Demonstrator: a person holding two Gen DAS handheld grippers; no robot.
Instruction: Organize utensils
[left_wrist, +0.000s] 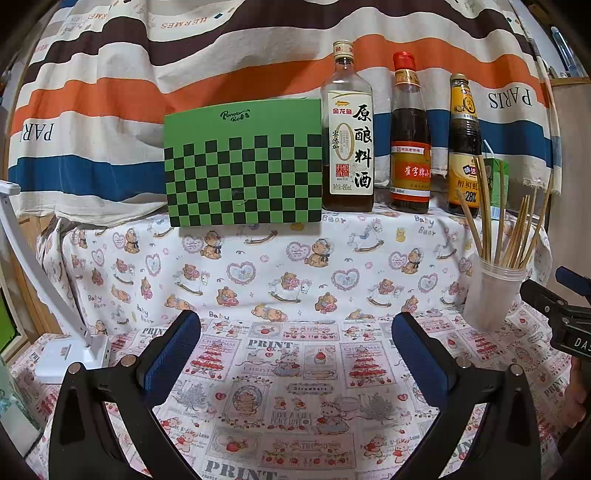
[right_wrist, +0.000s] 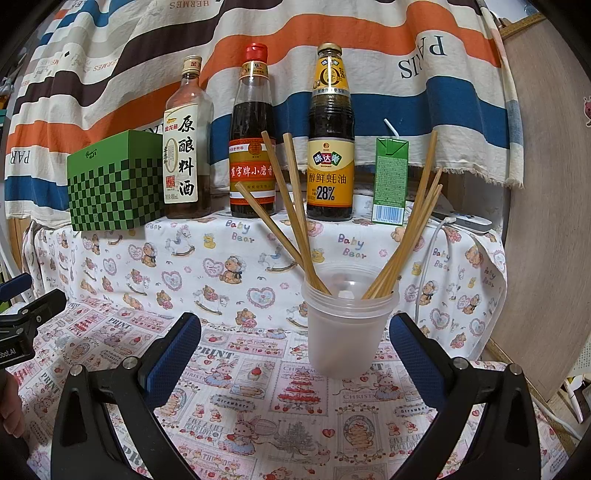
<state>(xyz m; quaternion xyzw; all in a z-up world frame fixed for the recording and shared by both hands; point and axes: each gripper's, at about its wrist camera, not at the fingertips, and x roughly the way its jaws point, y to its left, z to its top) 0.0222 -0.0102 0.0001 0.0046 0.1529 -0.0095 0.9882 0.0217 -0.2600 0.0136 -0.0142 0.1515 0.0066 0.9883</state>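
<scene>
Left of the plastic cup (right_wrist: 347, 325), on the raised ledge: green checkered box (right_wrist: 116, 184), then cooking-wine bottle (right_wrist: 186, 147) and red-capped sauce bottle (right_wrist: 253, 147). Behind the cup: oyster-sauce bottle (right_wrist: 330, 147). Just right of that: green drink carton (right_wrist: 391, 181). Inside the cup: chopsticks (right_wrist: 295, 214), upright, fanned toward both rims. Left gripper (left_wrist: 295, 325) spread wide, empty, well left of the cup. Right gripper (right_wrist: 295, 325) spread wide, empty, its right finger just beside the cup.
</scene>
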